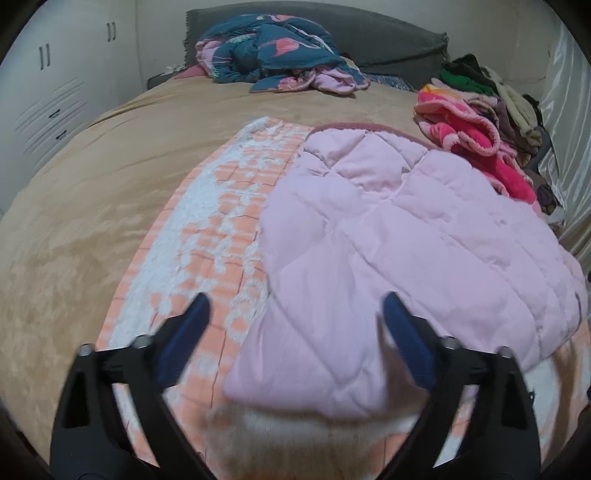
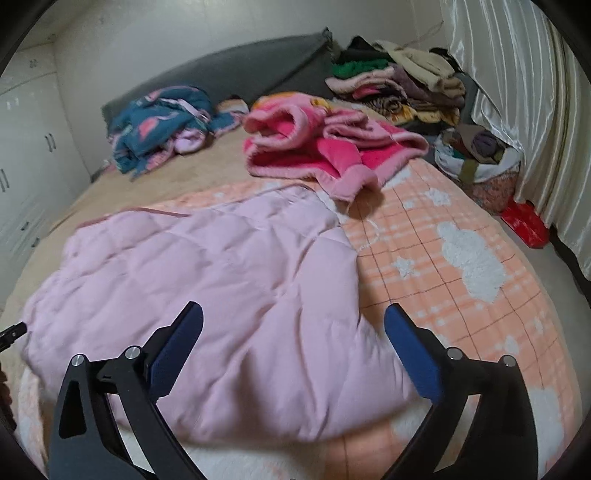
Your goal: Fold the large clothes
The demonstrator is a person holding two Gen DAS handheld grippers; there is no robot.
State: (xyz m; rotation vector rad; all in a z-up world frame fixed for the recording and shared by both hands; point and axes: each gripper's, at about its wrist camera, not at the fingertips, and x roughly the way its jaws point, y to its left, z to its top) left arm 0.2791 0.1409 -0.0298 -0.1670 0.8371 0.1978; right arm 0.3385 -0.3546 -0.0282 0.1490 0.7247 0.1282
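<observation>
A pale pink quilted garment (image 1: pixel 399 236) lies spread on an orange-and-white plaid blanket (image 1: pixel 221 206) on the bed. In the right wrist view the same pink quilted garment (image 2: pixel 207 266) covers the left part of the plaid blanket (image 2: pixel 461 266). My left gripper (image 1: pixel 297 310) hovers over the garment's near left corner with its blue pads wide apart, pressing on nothing. Over the near right edge my right gripper (image 2: pixel 293 321) also stands open, the cloth lying loose below it.
A bright pink fleece garment (image 2: pixel 325 147) lies behind the quilted one. A teal patterned bundle (image 1: pixel 273 51) sits by the grey headboard (image 1: pixel 369 33). Stacked folded clothes (image 2: pixel 399 85) and a bag (image 2: pixel 476 155) stand at the right by the curtain (image 2: pixel 517 92). White cupboards (image 1: pixel 48 96) line the left.
</observation>
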